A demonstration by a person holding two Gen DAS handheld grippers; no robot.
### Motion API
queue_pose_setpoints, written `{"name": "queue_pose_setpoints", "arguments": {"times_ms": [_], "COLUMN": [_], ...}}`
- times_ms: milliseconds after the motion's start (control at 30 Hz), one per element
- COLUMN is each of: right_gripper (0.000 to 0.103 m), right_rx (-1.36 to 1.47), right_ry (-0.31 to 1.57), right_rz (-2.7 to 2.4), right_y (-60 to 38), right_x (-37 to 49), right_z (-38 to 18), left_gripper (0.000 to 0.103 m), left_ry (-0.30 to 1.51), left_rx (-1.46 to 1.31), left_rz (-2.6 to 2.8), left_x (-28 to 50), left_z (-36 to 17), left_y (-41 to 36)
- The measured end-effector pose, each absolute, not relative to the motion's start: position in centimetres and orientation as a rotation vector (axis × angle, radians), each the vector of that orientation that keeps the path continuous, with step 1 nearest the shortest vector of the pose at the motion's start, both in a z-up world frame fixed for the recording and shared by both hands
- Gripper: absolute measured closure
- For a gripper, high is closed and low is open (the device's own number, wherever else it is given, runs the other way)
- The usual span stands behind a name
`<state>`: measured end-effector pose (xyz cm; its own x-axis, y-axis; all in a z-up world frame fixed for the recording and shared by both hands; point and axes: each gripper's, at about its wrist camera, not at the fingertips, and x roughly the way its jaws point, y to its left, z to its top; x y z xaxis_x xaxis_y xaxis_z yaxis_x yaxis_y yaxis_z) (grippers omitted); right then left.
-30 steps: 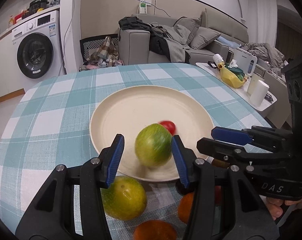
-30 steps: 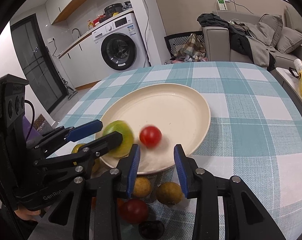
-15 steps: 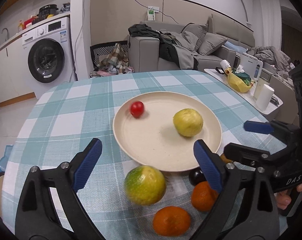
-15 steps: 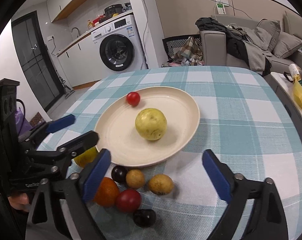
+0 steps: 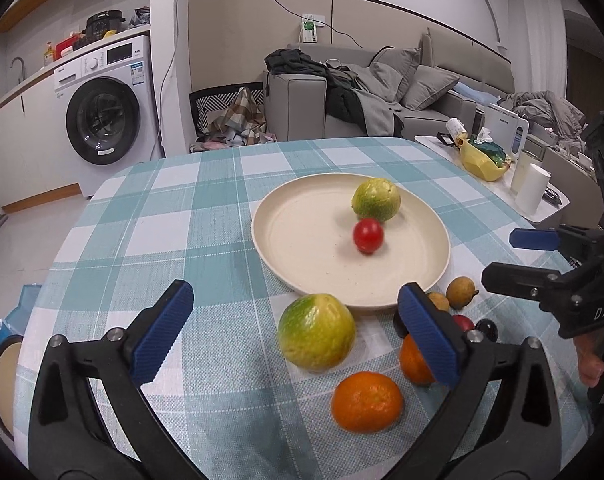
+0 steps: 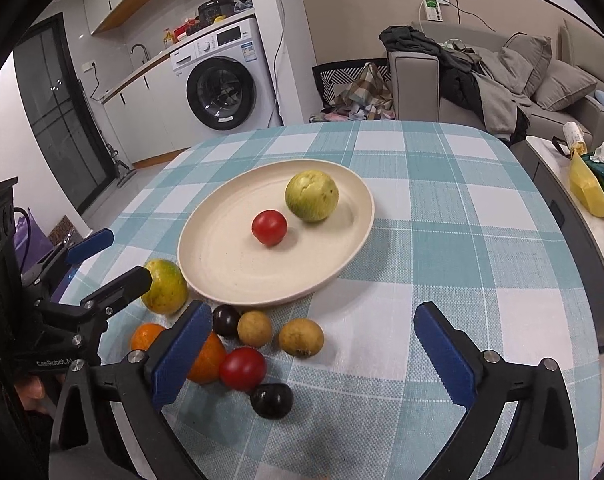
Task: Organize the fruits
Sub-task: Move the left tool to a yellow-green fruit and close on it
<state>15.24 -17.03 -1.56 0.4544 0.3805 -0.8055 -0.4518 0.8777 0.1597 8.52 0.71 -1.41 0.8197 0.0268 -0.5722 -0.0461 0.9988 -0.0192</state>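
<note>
A cream plate [image 5: 302, 272] [image 6: 222, 264] on the checked table holds a green-yellow fruit [image 5: 375, 199] [image 6: 311, 196] and a red tomato [image 5: 367, 235] [image 6: 269, 227]. In front of the plate lie a second green-yellow fruit [image 5: 317, 332] [image 6: 165, 286], two oranges [image 5: 367, 401] [image 6: 208, 358], a red tomato [image 6: 242, 368], two brown fruits [image 6: 301, 337] and two dark plums [image 6: 271, 400]. My left gripper [image 5: 298, 332] is open and empty around the second green-yellow fruit, above it. My right gripper [image 6: 313, 354] is open and empty above the small fruits.
A side table [image 5: 497, 184] with a yellow bag and white cups stands right of the table. A sofa with clothes [image 5: 365, 96] and a washing machine [image 5: 102, 120] are behind. A round object [image 5: 2, 384] lies low at the left edge.
One second ago my left gripper held the green-yellow fruit over the plate; it opened and both grippers pulled back. The fruit and tomato rolled on the plate and now sit together.
</note>
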Motion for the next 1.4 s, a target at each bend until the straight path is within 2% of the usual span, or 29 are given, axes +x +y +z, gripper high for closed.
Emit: {"name": "queue_pose_setpoints", "arguments": {"times_ms": [1400], "right_gripper": [0.003], "right_rx": [-0.155], "right_ry": [1.095], "right_rz": [0.430], "right_y": [-17.9], "right_x": [16.1], "right_z": [-4.9], "left_gripper": [0.001], "left_ry": [0.697], "left_rx": [-0.112], "left_rz": [0.038], "left_x": [10.3], "left_z": [-3.5], "left_y": [1.9]}}
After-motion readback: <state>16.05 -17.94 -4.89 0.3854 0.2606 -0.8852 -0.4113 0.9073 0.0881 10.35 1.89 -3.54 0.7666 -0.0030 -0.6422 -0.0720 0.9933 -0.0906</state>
